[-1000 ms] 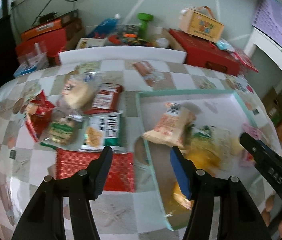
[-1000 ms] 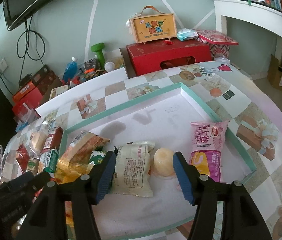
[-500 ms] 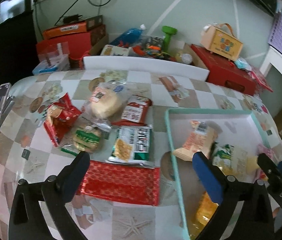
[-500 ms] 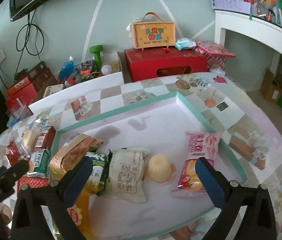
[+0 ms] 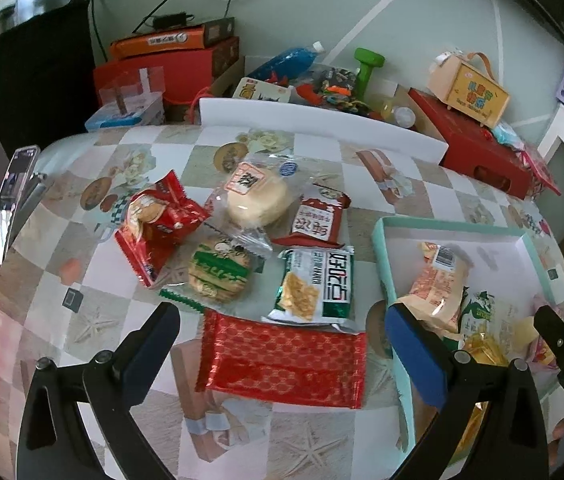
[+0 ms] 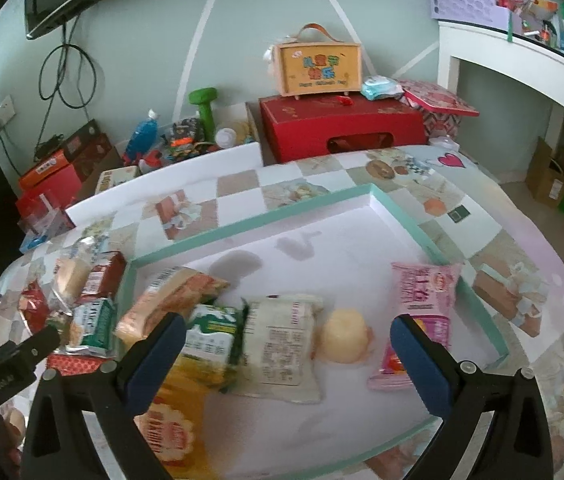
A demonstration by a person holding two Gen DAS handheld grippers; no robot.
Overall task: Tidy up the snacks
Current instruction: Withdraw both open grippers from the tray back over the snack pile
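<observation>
red foil packet [image 5: 282,364] lies flat between and just ahead of left gripper [image 5: 282,332] tips, beside teal tray [image 5: 382,248] | left jaws released, empty | right gripper [image 6: 282,344] released over tray | tip: straddle short edges, avoid green-white packet [image 5: 316,286] overlap

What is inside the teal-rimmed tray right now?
Inside the tray: an orange-patterned packet, a green-and-white packet, a pale packet, a round wrapped bun, a pink packet and a yellow packet partly hidden behind the right gripper's near finger.
</observation>
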